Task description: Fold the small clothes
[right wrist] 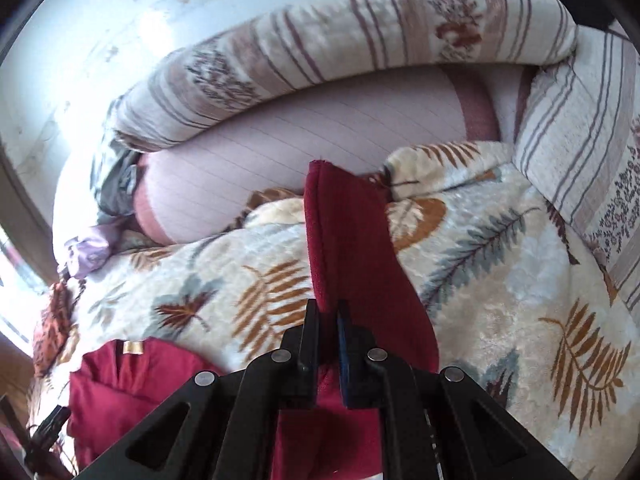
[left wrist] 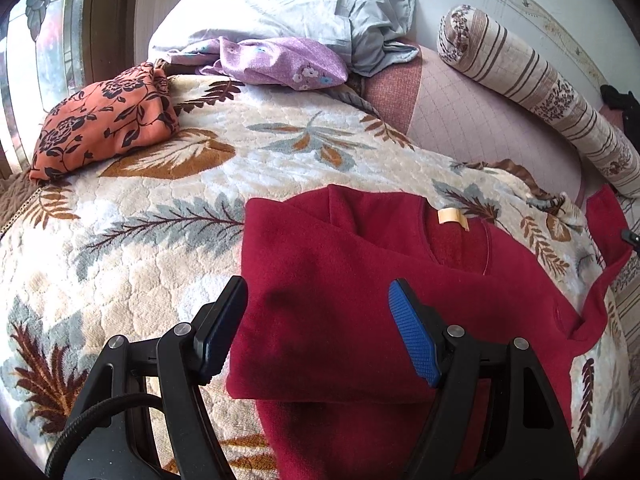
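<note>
Hovering over the red sweater point(left wrist: 360, 280), the left hand-held gripper point(left wrist: 318, 320) is seen released, its jaws spread wide, with the blue pads point(left wrist: 414, 332) at either side of the folded left part of the garment and nothing pinched between them. The sweater is laid on the leaf-patterned blanket point(left wrist: 160, 248) of the bed, neckline up, with a pale label point(left wrist: 452, 217) shown at 12 o'clock of the body. One sleeve is folded across the chest.

In the right wrist view, the right hand-held gripper point(right wrist: 327, 314) is clenched on the sweater's sleeve point(right wrist: 352, 248); the red cloth is pinched between the narrow jaws and is stretched away toward 12 o'clock, its cuff end lifted above the blanket. The sweater's body is seen at 8 o'clock of this gripper.

Farther out, in the left wrist view, an orange floral bundle point(left wrist: 104, 124) is noted at 10 o'clock, a purple floral cloth point(left wrist: 276, 62) at 12 o'clock, and a grey-white pillow point(left wrist: 288, 4) behind it. A striped bolster point(left wrist: 540, 88) is laid along the wall at 2 o'clock, with a pink sheet point(left wrist: 472, 120) between it and the blanket.
</note>
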`<state>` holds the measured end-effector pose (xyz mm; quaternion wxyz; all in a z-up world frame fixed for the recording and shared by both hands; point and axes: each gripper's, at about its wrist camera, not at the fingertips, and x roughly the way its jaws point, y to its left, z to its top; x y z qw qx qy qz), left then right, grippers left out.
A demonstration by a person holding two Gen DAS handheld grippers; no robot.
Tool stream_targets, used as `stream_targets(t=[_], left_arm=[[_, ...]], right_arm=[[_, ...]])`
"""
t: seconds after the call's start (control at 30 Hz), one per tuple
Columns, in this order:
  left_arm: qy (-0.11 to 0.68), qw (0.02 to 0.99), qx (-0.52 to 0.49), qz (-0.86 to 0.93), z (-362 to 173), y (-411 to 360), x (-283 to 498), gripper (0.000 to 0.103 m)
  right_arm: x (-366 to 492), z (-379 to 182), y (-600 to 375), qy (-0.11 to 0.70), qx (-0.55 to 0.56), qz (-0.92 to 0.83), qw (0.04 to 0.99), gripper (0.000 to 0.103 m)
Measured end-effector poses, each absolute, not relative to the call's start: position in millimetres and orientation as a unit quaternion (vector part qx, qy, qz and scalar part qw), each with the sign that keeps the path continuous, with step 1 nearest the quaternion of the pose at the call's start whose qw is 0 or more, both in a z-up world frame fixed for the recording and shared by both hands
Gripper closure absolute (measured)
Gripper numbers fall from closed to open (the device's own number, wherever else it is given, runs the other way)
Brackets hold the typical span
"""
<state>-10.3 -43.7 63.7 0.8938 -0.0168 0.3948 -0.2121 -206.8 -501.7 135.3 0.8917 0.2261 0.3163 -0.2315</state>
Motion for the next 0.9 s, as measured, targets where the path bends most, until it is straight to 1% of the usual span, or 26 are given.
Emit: stream_targets(t=[0.17, 0.33, 0.43, 0.53, 0.6, 0.67, 0.7, 0.73, 0.77, 0.83, 0.9], left_arm=[[0.387, 0.898, -0.045, -0.204, 70.5, -28.2, -6.8, 0.029], [0.388, 0.896, -0.063, -0.207, 72.6, -21.0, -4.5, 0.029], [0.390, 0.894, -0.069, -0.210, 72.5, -20.8, -3.8, 0.029], [0.392, 0.890, -0.078, -0.222, 73.4, -20.7, -3.7, 0.029], [0.393, 0.886, -0.082, -0.232, 74.1, -22.1, -4.1, 0.029], [0.394, 0.881, -0.086, -0.246, 75.9, -24.1, -4.9, 0.029], [0.393, 0.879, -0.090, -0.254, 77.1, -25.1, -5.3, 0.029], [0.392, 0.877, -0.093, -0.261, 78.5, -26.3, -6.1, 0.029], [0.391, 0.876, -0.095, -0.267, 79.5, -28.6, -7.2, 0.029], [0.395, 0.870, -0.095, -0.280, 79.6, -35.9, -8.4, 0.029], [0.406, 0.862, -0.084, -0.292, 76.5, -47.9, -10.3, 0.029]], right_arm=[[-194.2, 161.9, -426.2, 0.307, 0.199, -0.134, 0.921, 0.096], [-165.9, 163.3, -344.8, 0.316, 0.163, -0.043, 0.934, 0.096], [-144.0, 143.5, -302.0, 0.332, 0.152, -0.002, 0.931, 0.096], [-123.4, 102.8, -260.5, 0.366, 0.139, 0.030, 0.920, 0.096], [-113.9, 70.6, -236.4, 0.403, 0.122, 0.051, 0.906, 0.095], [-104.4, 33.7, -211.3, 0.469, 0.082, 0.060, 0.877, 0.090], [-106.3, 23.3, -203.7, 0.484, 0.064, 0.059, 0.871, 0.089], [-112.3, 21.5, -198.7, 0.474, 0.047, 0.057, 0.877, 0.082], [-121.0, 25.5, -196.3, 0.459, 0.035, 0.060, 0.886, 0.064], [-136.2, 35.9, -201.7, 0.450, 0.048, 0.067, 0.889, 0.046], [-152.4, 46.1, -211.9, 0.436, 0.062, 0.056, 0.896, 0.046]])
